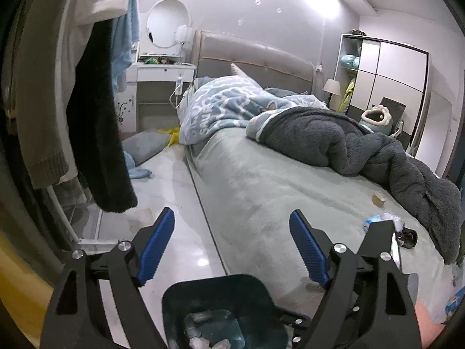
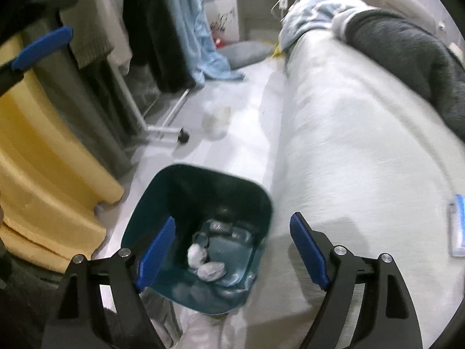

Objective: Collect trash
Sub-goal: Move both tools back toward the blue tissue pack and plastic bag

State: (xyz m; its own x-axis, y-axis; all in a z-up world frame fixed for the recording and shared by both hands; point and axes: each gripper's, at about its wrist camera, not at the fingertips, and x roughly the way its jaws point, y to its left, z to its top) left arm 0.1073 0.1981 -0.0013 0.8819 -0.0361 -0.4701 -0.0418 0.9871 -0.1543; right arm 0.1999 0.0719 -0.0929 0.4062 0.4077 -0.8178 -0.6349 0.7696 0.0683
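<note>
While the bin [image 2: 197, 238] stands on the floor beside the bed [image 2: 363, 145], below and between the right tongs [image 2: 232, 247], wads [image 2: 196, 255] lie inside it. Both the right and left tongs [image 1: 232, 247] gape wide, holding nothing. More trash [image 1: 379, 198] lies on the bed, right of the left tongs.

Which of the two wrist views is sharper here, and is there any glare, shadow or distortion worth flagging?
Left wrist view: mostly sharp, the bed and grey blanket crisp; ceiling lights blow out on the wall, glare on the floor; fisheye bends the wardrobe. Right wrist view: motion-smeared, the bed streaked, the bin rim soft; a gripper shadow falls on the bed's edge.
</note>
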